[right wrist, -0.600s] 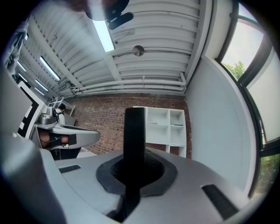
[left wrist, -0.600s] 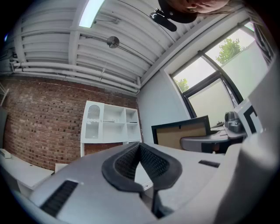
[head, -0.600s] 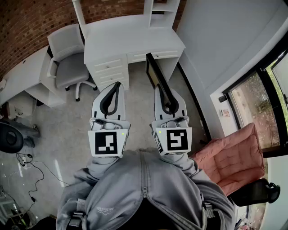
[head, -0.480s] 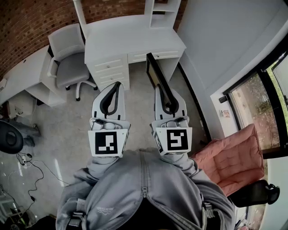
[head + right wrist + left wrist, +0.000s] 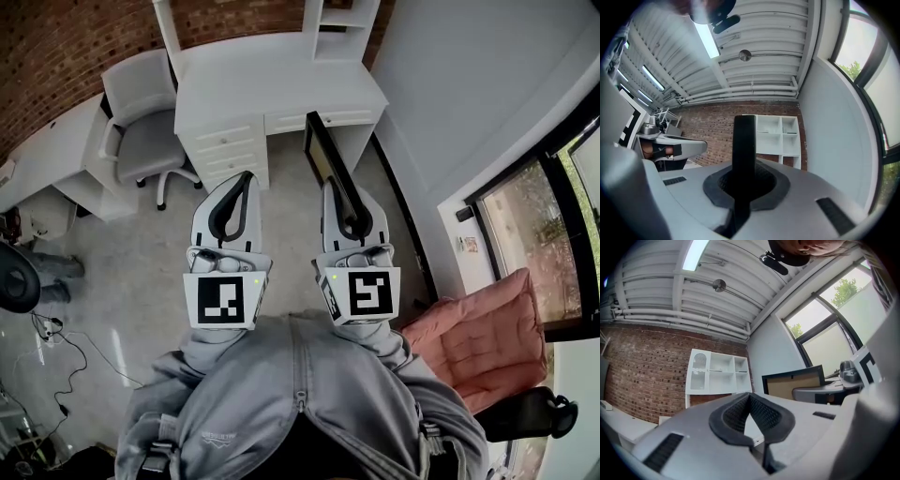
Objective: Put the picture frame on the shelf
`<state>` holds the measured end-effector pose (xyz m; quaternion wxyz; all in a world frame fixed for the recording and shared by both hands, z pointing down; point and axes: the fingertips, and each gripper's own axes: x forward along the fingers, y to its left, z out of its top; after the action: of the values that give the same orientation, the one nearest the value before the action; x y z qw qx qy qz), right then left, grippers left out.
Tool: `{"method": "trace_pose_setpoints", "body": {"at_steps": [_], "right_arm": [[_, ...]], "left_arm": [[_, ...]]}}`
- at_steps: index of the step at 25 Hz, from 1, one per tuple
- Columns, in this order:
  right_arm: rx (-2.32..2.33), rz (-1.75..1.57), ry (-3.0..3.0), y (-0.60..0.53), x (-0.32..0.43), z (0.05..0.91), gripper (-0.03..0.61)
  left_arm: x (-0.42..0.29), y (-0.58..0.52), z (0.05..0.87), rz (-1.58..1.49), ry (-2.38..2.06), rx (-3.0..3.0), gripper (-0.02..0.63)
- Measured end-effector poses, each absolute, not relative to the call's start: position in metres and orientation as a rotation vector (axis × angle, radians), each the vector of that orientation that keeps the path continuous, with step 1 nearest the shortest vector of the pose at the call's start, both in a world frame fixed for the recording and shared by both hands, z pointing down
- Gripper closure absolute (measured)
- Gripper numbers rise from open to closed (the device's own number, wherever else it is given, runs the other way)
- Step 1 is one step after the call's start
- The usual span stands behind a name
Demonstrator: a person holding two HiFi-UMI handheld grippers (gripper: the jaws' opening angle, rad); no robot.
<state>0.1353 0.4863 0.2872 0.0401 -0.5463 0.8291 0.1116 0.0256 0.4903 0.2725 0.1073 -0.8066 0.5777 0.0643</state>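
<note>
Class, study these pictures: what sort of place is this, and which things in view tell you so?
Most likely a study or home office: a white desk with drawers, a grey swivel chair beside it, and a white cubby shelf against a brick wall.

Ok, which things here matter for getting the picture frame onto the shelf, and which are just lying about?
For the job:
picture frame, clamped edge-on in the right gripper
white shelf
left gripper, shut and empty

Lying about:
grey office chair
white desk
pink cushioned seat
floor cables
</note>
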Motion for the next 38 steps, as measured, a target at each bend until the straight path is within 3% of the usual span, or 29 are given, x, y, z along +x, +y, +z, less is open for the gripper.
{"method": "trace_pose_setpoints", "body": {"at_steps": [16, 32, 38], "right_arm": [[-1.642, 0.283, 2.573, 0.428, 0.139, 0.303, 0.543], [-1.78, 0.275, 2.522, 0.237, 0.074, 0.312, 0.543], [-1.82, 0.26, 2.485, 0.212, 0.079, 0.308, 0.543]], "left_arm": [[0.028, 0.439, 0.285, 0.174, 1.72, -2.378, 0.607], [-0.033, 0.236, 0.298, 0.171, 1.618, -2.487, 0.607], [-0.029, 0.21, 0.293, 0.181, 1.571, -2.522, 0.607]]}}
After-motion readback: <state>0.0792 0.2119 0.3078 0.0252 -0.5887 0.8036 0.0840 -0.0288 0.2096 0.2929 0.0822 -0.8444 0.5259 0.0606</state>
